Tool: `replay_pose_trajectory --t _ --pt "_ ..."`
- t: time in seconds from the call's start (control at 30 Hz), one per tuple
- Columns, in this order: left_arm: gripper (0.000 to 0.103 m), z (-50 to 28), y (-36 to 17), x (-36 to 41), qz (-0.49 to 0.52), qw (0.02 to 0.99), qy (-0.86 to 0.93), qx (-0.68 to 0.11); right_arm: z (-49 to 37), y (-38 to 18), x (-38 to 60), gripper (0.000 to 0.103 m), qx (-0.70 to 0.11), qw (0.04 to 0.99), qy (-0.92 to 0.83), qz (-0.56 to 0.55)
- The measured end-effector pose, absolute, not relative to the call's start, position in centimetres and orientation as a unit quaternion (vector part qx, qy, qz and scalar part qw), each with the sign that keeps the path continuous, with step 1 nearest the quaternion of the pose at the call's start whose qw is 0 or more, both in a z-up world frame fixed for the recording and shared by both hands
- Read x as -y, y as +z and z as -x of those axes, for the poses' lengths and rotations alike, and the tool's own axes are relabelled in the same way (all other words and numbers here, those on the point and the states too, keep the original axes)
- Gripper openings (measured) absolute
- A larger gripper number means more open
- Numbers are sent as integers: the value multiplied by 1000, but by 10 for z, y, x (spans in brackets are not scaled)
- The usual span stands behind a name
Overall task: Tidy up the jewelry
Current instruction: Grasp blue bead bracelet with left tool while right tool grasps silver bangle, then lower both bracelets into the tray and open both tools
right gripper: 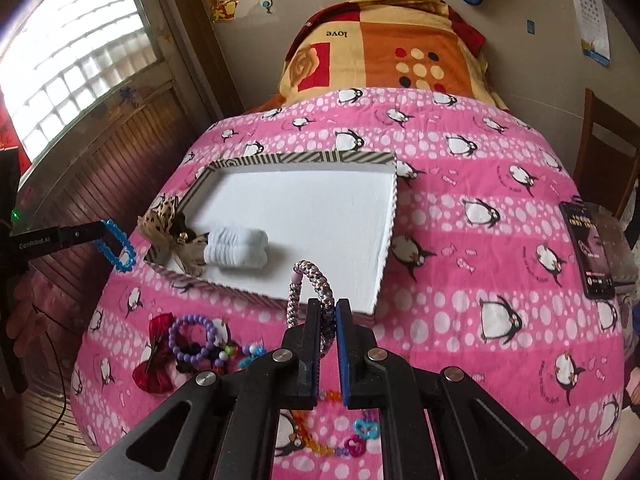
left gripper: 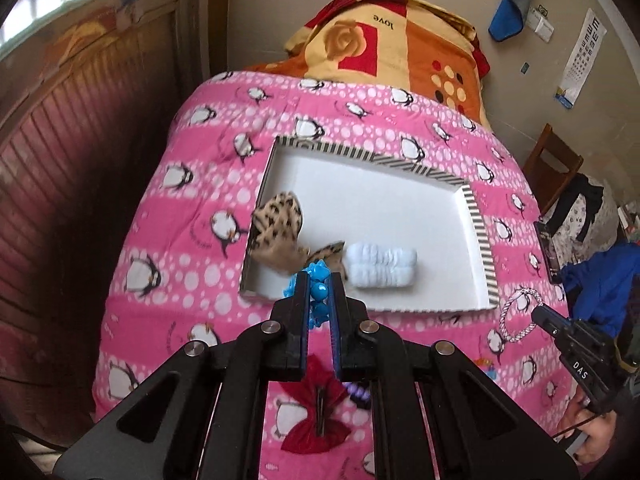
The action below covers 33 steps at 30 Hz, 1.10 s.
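Holding both pieces: our left tongs [left gripper: 319, 280] clamp the blue bead bracelet [left gripper: 318, 290], right tongs [right gripper: 328, 308] pinch the braided bangle [right gripper: 316, 280], poised before the tray [right gripper: 320, 200]; light, floppy, grip the band.

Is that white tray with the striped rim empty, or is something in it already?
Not empty. The white tray with striped rim holds a white ruffled scrunchie, and a leopard-print fabric bow rests over its left corner.

A home bedroom: a bed under a pink penguin-print quilt [right gripper: 460, 208] fills the middle, a folded orange blanket [right gripper: 400, 52] lies at 12 o'clock, a glass-block window [right gripper: 76, 56] at 10, and a wooden chair [right gripper: 608, 148] at 3.
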<state>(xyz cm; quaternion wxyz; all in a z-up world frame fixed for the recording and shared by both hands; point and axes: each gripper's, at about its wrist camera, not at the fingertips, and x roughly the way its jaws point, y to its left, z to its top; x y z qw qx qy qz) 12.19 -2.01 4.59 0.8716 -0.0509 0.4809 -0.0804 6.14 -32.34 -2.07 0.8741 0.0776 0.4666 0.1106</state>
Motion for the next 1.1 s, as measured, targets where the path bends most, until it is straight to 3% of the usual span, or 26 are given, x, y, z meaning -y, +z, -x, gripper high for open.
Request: replay_pose_trajectory --t 0.5,1.1 --pt "7 -190 32 59 -3 877 -59 -477 -139 -27 289 6 -471 870 137 -47" --pt "7 -261 -30 71 -27 857 -12 -515 -238 -90 259 7 -531 828 166 -76"
